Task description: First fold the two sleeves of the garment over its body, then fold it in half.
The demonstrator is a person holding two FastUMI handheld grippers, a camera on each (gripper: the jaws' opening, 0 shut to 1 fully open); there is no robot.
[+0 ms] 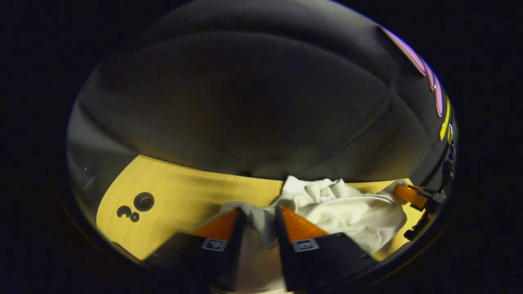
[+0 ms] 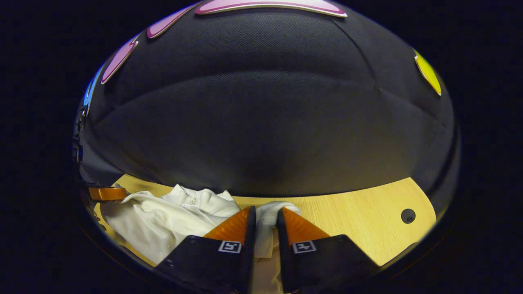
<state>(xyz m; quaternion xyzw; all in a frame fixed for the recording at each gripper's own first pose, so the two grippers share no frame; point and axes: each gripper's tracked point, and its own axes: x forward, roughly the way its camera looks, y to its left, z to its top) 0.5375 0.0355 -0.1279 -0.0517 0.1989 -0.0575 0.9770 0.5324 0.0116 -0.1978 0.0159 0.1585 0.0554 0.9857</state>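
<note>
A white garment (image 1: pixel 347 208) lies bunched on the wooden table (image 1: pixel 179 192), its collar and label facing up. In the left gripper view my left gripper (image 1: pixel 260 214) is shut on a fold of the garment's cloth, which hangs between its fingers. In the right gripper view the same white garment (image 2: pixel 163 216) spreads to the left, and my right gripper (image 2: pixel 266 214) is shut on another bunched part of it. The right gripper (image 1: pixel 412 195) also appears at the far right of the left gripper view, and the left gripper (image 2: pixel 104 193) at the far left of the right gripper view.
The table (image 2: pixel 359 220) has a round hole (image 2: pixel 407 215) near its right end, and round holes (image 1: pixel 143 201) near its left end. The booth's black cloth wall (image 2: pixel 265 114) rises just behind the table's far edge.
</note>
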